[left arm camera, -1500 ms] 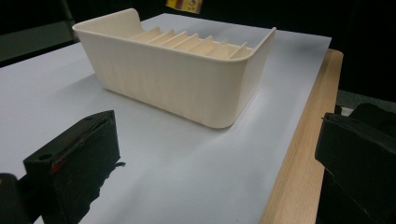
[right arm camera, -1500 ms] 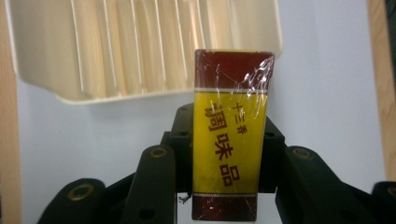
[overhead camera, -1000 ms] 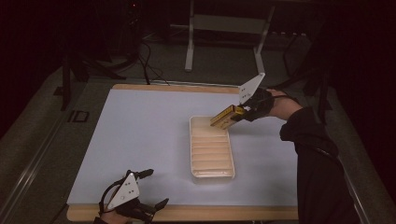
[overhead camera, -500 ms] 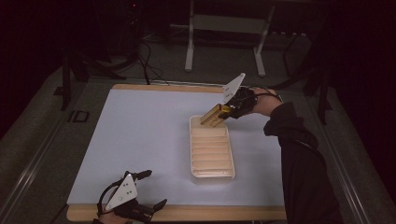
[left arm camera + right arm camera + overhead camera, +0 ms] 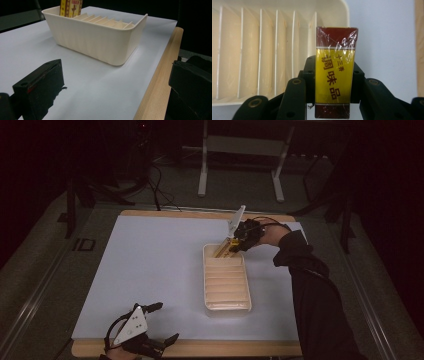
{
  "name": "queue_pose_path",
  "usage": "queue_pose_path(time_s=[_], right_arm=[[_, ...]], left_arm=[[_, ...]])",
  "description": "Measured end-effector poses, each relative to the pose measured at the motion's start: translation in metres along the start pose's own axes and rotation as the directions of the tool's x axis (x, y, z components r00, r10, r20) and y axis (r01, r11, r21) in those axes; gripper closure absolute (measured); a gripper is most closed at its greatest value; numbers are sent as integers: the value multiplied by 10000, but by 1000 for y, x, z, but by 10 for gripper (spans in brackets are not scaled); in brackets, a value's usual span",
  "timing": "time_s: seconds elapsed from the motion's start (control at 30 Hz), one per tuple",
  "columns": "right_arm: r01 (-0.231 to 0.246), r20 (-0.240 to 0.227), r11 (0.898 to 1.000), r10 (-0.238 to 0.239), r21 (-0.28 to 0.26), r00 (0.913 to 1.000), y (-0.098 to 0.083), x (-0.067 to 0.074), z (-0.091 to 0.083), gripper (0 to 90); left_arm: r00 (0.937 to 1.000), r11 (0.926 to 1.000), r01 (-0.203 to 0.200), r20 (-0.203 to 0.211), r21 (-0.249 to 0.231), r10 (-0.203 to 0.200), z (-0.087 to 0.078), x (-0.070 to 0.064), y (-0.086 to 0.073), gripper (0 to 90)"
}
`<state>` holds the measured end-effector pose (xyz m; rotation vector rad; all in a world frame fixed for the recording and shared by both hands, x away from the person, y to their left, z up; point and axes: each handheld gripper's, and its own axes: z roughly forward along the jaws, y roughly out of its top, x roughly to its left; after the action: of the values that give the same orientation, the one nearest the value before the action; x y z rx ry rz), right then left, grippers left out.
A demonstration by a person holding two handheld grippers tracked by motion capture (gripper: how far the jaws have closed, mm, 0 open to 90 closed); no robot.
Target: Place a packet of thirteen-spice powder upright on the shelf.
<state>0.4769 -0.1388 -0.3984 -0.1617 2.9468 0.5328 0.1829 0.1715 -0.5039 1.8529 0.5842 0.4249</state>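
Observation:
A cream slotted tray lies on the pale blue table cover. My right gripper is shut on a yellow and dark red wrapped box, held over the tray's far end above the last slots. The same box rises behind the tray's far wall in the left gripper view. My left gripper rests at the table's near left edge, open, with nothing between its jaws.
The wooden table edge runs along the near side beside the left gripper. A metal stand and cables sit on the floor beyond the table. The person's dark sleeve reaches along the tray's right side.
My right gripper has carried the box leftward and down, from beyond the tray's far right corner to over its far end. The left gripper has stayed put.

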Motion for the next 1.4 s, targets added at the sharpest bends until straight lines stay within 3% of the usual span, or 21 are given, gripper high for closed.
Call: queue_pose_path(time_s=[0.27,0.43,0.67,0.8,0.9,0.97,1.0,1.07,1.13,1.2,1.3,1.37,1.4], right_arm=[[-64,-226,9977,79,675,9997,10,-2,24,676],[-146,-93,9989,150,453,9998,17,-4,27,633],[-462,148,9989,462,-38,9988,19,-2,8,548],[-1113,251,9937,1117,-155,9934,10,-1,-7,515],[-1572,588,9876,1572,-49,9858,2,2,-15,396],[-2278,716,9737,2271,12,9712,-5,2,-20,301],[-2737,718,9618,2733,-38,9593,-10,1,-23,296],[-3115,1071,9501,3114,-170,9442,-17,3,-26,253],[-3619,1233,9315,3637,-374,9233,-26,6,-30,234],[-3909,1347,9187,3950,-563,9088,-33,10,-32,199],[-4493,1540,8885,4587,-930,8752,-45,16,-37,131],[-4719,1455,8753,4831,-1062,8634,-52,19,-38,107],[-4993,1536,8593,5112,-1110,8456,-56,21,-38,107]], left_arm=[[10000,10000,-13,20,4,13,0,0,0,4],[10000,10000,-27,42,7,26,0,0,-1,4],[10000,10000,-73,49,34,73,0,0,0,4],[9999,10000,-92,50,25,91,0,0,0,4],[9999,9999,-126,34,18,126,1,-1,0,4],[9999,9999,-121,5,65,121,1,0,0,4],[9999,9999,-108,7,65,108,2,0,0,4],[9999,9998,-141,7,110,141,2,0,0,4],[9999,9998,-152,16,131,152,3,-1,0,4],[9999,9998,-153,19,110,153,3,-1,1,4],[9998,9997,-176,12,138,176,3,-1,1,4],[9999,9998,-148,-3,126,148,4,-1,0,4],[9999,9997,-166,0,152,166,4,0,0,4]])
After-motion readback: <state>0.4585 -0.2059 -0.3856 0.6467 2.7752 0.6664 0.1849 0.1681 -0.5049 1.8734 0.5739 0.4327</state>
